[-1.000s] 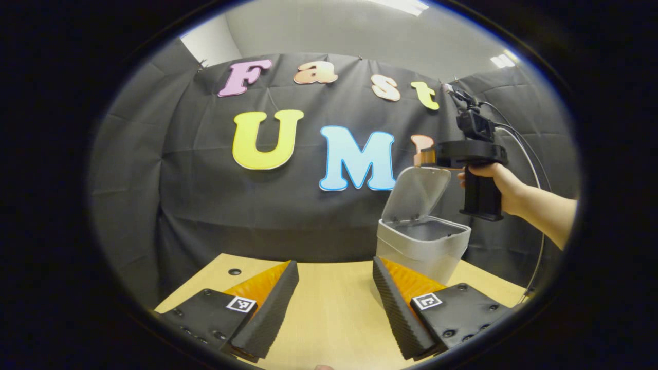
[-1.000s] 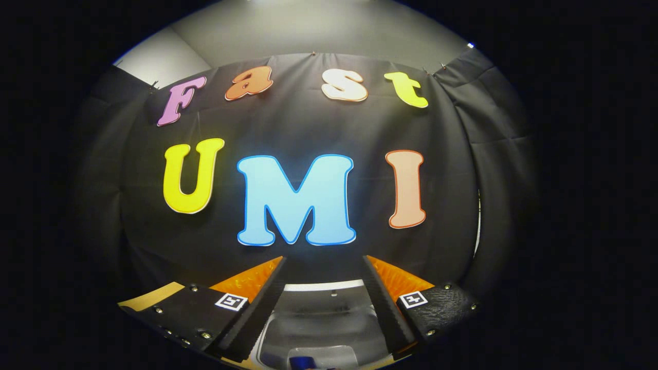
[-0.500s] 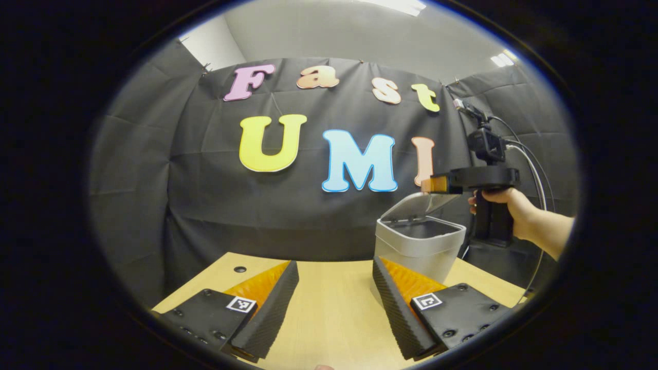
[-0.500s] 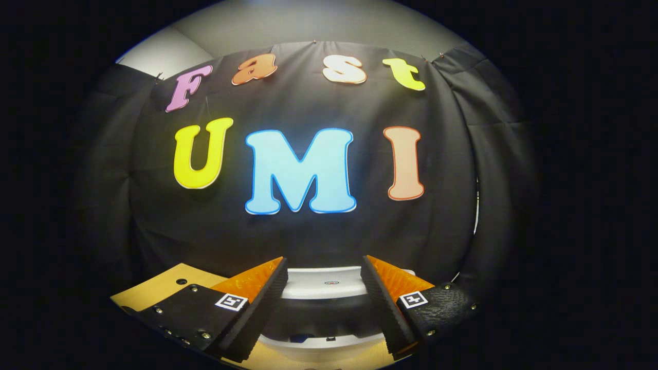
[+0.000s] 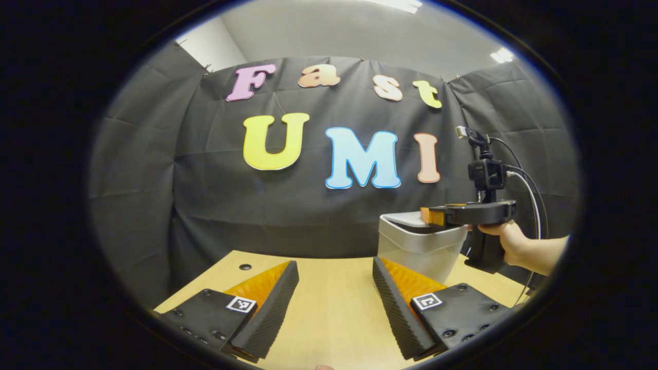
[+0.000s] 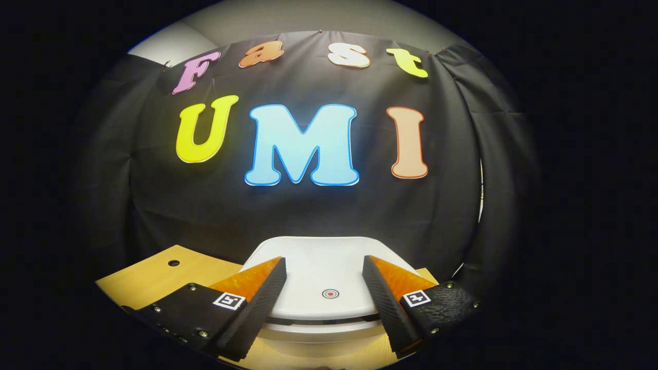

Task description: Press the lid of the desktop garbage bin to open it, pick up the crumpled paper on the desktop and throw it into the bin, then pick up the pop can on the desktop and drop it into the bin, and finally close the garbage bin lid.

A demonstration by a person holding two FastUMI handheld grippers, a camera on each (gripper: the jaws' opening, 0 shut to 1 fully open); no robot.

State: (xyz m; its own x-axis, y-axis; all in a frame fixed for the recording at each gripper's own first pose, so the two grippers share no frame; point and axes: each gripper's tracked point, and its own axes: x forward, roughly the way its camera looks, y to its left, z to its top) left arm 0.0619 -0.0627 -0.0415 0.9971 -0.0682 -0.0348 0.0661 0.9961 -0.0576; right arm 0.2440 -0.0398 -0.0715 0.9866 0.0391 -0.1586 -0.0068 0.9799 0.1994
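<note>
The grey desktop bin (image 5: 419, 252) stands on the wooden table at the right of the left gripper view, its white lid (image 6: 321, 280) lying flat over its mouth. A small round mark (image 6: 330, 294) sits on the lid. My right gripper (image 6: 323, 264) rests open on top of the lid, one finger either side of the mark; in the left gripper view it is held by a hand (image 5: 506, 239) over the bin top. My left gripper (image 5: 334, 270) hovers open over bare tabletop, left of the bin, holding nothing.
The light wooden table (image 5: 329, 308) has a small round hole (image 5: 245, 267) near its back left corner. The black cloth wall hangs close behind the bin. A cable (image 5: 532, 190) trails from the right gripper.
The lid went from standing upright to lying flat on the bin as the right gripper came down on it. The left gripper stayed in place.
</note>
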